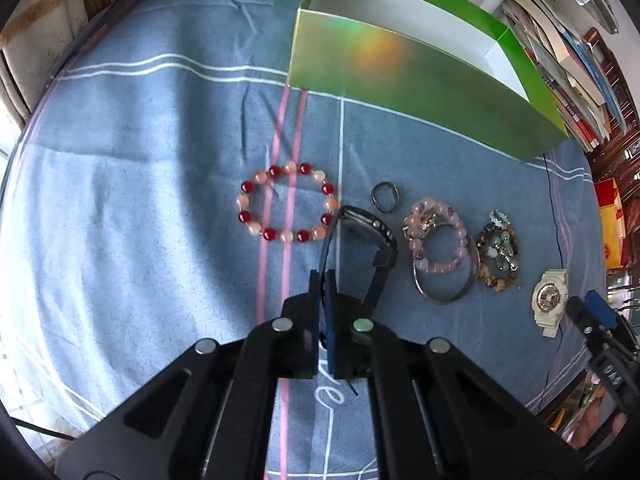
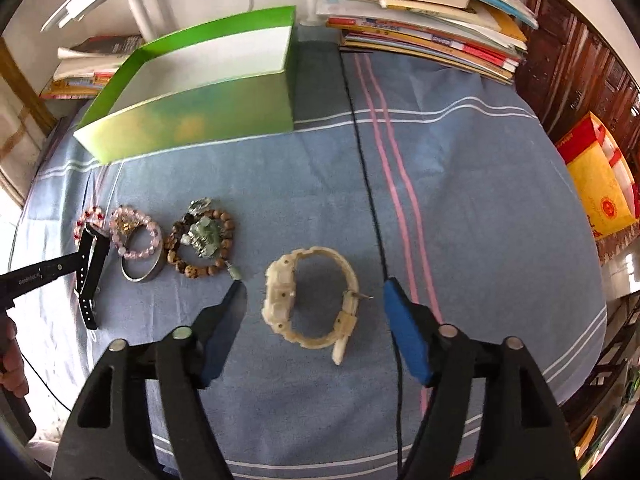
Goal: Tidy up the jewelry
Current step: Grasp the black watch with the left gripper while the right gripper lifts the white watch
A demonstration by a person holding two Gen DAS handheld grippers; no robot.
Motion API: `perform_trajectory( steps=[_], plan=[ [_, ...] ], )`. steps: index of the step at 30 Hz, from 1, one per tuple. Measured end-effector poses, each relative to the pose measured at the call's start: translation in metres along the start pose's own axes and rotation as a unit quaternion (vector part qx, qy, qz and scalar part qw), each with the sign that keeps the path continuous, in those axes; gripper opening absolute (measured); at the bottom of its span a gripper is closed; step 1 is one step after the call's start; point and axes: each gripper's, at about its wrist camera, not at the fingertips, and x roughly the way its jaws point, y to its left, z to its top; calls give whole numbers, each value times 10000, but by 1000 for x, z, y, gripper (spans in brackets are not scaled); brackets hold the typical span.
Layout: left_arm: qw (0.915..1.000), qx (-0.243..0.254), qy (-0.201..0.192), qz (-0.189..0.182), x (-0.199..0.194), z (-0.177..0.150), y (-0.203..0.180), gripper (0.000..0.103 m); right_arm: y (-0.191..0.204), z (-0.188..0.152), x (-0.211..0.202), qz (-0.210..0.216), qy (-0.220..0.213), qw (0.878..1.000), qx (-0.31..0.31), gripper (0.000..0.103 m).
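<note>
On a blue striped cloth point(image 2: 480, 208) we see jewelry laid in a row before a green box point(image 1: 400, 76) whose floor is hidden behind its near wall. Our left gripper point(image 1: 323, 280) has its fingers pinched together on the strap of a black watch point(image 1: 370, 240); from the right wrist view the watch's face is turned away and unreadable. Our right gripper point(image 2: 314, 292) stands with fingers wide apart on either side of a cream watch point(image 2: 312, 300), touching neither side of it. Beside the black watch lie a red and peach bead bracelet point(image 1: 286, 204), a small dark ring point(image 1: 385, 197), a pink bead bracelet point(image 1: 436, 240) resting over a metal bangle point(image 1: 444, 298), and a tangle of brown beads and pale green stones point(image 2: 202, 240) we cannot sort out. Stacked books point(image 2: 424, 20) run off the frame's edge.
</note>
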Motion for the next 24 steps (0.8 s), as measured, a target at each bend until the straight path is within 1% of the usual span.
perform_trajectory(
  steps=[2, 4, 6, 7, 8, 9, 10, 11, 12, 13, 14, 15, 19, 24],
  plan=[
    [10000, 28, 18, 0, 2, 0, -2, 8, 4, -1, 9, -106, 81, 9999, -63, 72],
    [9999, 92, 40, -12, 3, -1, -4, 25, 7, -2, 18, -164, 156, 9997, -96, 72],
    [9998, 181, 71, 31, 7, -2, -10, 26, 9, -2, 25, -247, 178, 9994, -140, 72],
    [9997, 220, 120, 23, 10, -2, -12, 24, 10, -2, 26, -304, 140, 9993, -181, 72],
    [9996, 234, 183, -9, 14, -2, -13, 17, 11, -3, 26, -311, 103, 9992, -216, 72],
    [9995, 235, 208, -9, 15, -2, -14, 6, 12, -3, 26, -295, 39, 9992, -258, 69],
    [9995, 236, 222, -18, 16, -3, -14, 5, 13, -3, 25, -318, -13, 9991, -290, 59],
    [9995, 240, 192, -22, 14, -3, -13, 3, 14, -3, 23, -301, -56, 9989, -351, 57],
    [9996, 252, 153, -6, 13, -3, -13, 2, 14, -2, 21, -274, -113, 9988, -398, 52],
    [9996, 275, 92, -34, 9, -2, -13, 2, 17, -2, 20, -54, -97, 9988, -479, 20],
    [9995, 295, 45, -53, 6, -2, -13, 2, 18, -2, 21, -123, -65, 9986, -502, 18],
    [9995, 323, -14, -34, 3, -1, -13, 2, 19, -2, 20, -138, -74, 9986, -510, 17],
    [9990, 412, -175, -29, -8, 3, -19, 2, 17, -1, 15, 62, -102, 9990, -430, 17],
    [9988, 382, -303, -106, -21, 4, -18, 2, 19, 4, 1, 120, -242, 9987, -436, 17]
  ],
)
